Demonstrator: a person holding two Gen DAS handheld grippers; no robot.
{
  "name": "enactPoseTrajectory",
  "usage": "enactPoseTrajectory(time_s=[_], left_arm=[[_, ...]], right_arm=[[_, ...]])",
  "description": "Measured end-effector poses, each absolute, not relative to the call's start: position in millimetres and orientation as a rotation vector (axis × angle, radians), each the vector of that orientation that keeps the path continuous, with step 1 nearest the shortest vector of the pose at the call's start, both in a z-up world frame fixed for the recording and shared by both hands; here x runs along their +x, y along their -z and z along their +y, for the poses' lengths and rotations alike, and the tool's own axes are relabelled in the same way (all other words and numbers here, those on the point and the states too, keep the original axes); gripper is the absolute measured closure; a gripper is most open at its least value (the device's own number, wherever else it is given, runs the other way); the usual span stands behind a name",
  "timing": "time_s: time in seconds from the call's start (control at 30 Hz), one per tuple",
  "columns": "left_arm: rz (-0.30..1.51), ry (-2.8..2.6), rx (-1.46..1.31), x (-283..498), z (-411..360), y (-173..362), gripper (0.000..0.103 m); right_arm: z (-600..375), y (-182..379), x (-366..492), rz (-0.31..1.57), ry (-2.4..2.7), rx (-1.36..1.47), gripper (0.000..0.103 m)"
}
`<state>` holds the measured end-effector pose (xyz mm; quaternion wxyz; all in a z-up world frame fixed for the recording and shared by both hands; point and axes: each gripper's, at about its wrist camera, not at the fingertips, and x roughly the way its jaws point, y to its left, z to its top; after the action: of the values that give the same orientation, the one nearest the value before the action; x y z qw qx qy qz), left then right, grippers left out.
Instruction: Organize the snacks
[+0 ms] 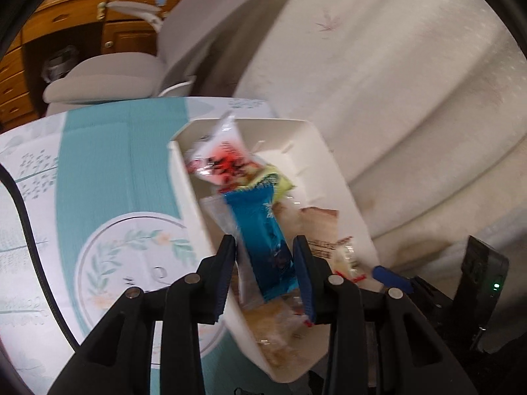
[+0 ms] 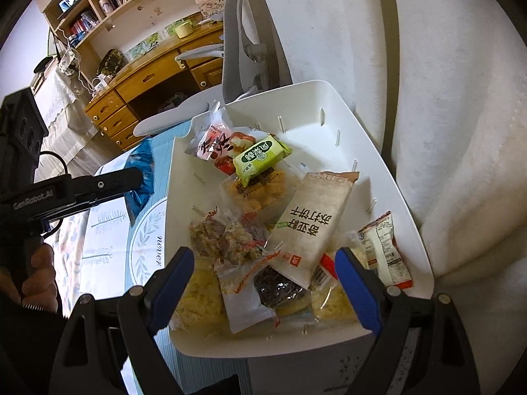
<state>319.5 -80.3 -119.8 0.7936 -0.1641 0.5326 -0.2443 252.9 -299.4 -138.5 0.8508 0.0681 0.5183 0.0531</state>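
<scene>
A white tray point(image 2: 329, 87) on the table holds several wrapped snacks, among them a green packet point(image 2: 262, 158), a long beige cracker packet point(image 2: 313, 223) and a red-and-white packet point(image 2: 215, 144). My right gripper point(image 2: 263, 283) hangs open over the tray's near end, with nothing between its blue pads. My left gripper point(image 1: 265, 263) is shut on a blue snack packet point(image 1: 263, 240), which stands up between the pads above the tray's point(image 1: 184, 177) left wall. In the right wrist view the left gripper point(image 2: 138, 177) holds this blue packet point(image 2: 143, 181) in the air left of the tray.
The table wears a teal and white patterned cloth point(image 1: 125, 171). A black cable point(image 1: 29, 230) crosses its left side. A grey office chair point(image 2: 243, 42) and a wooden desk point(image 2: 148, 75) stand beyond. White bedding point(image 2: 461, 164) rises close along the tray's right side.
</scene>
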Motion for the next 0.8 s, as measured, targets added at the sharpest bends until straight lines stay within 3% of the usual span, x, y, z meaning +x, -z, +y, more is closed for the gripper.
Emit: enactPoseTrajectory(time_s=[0.1,0.7,0.8], left_arm=[[1.129,0.540,-0.353,310,-87,113,0.034],[1.129,0.116,-0.308,148,21,90,0.024],[1.127,0.071,-0.295,117,33,87,0.022]], right_arm=[[-298,137,251,1.101,-0.101,0.120,0.015],[-242,126,151,1.090,-0.073,0.117,0.015],[-228,129,128,1.116,-0.111,0.141,0.008]])
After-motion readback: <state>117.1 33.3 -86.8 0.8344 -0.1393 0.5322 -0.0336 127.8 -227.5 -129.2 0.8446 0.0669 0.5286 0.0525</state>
